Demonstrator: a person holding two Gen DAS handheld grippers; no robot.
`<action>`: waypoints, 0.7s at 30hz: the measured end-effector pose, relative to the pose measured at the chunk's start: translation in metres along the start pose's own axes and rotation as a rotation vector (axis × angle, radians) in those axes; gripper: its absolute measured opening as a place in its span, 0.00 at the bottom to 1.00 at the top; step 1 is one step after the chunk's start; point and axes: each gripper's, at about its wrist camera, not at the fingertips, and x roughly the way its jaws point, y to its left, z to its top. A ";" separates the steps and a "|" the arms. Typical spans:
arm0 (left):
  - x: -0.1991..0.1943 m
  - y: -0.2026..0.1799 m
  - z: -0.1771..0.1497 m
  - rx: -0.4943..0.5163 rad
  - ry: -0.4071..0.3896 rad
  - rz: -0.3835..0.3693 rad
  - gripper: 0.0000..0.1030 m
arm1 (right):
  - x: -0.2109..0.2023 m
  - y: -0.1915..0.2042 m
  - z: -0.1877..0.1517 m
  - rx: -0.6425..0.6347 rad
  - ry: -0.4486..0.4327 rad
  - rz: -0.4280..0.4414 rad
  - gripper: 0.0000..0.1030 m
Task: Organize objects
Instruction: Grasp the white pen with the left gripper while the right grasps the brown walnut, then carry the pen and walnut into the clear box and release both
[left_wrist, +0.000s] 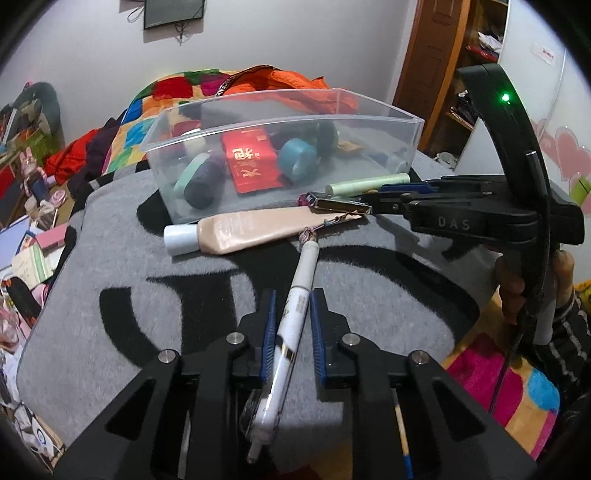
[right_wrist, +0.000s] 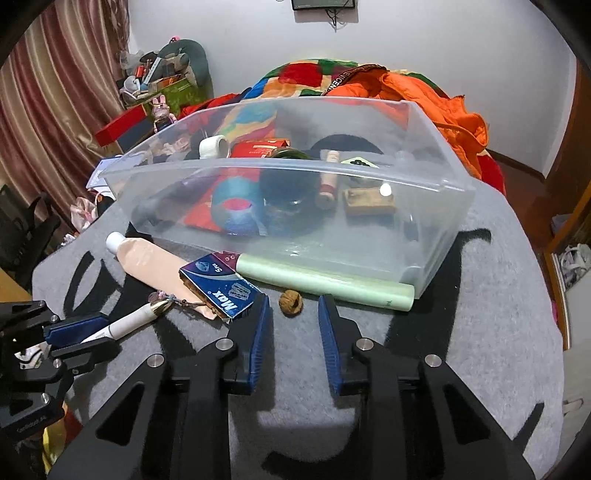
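Pen btwn left tongs

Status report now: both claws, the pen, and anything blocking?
Left claw open around white pen, not clamped. Right claw open, empty, walnut ahead. Pen tip touches tube; bin beyond.

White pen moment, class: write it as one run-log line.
left gripper: open around white pen | right gripper: open, near walnut | clear bin: partly filled | pen: on grey blanket
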 end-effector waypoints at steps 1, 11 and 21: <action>0.002 -0.002 0.001 0.008 -0.006 0.005 0.16 | -0.001 0.002 -0.001 -0.001 -0.005 -0.004 0.23; -0.009 -0.021 -0.004 0.065 -0.041 0.055 0.10 | -0.013 0.001 -0.006 0.004 -0.031 0.015 0.11; -0.035 -0.011 0.020 0.006 -0.126 0.047 0.10 | -0.047 -0.004 0.003 0.024 -0.109 0.034 0.11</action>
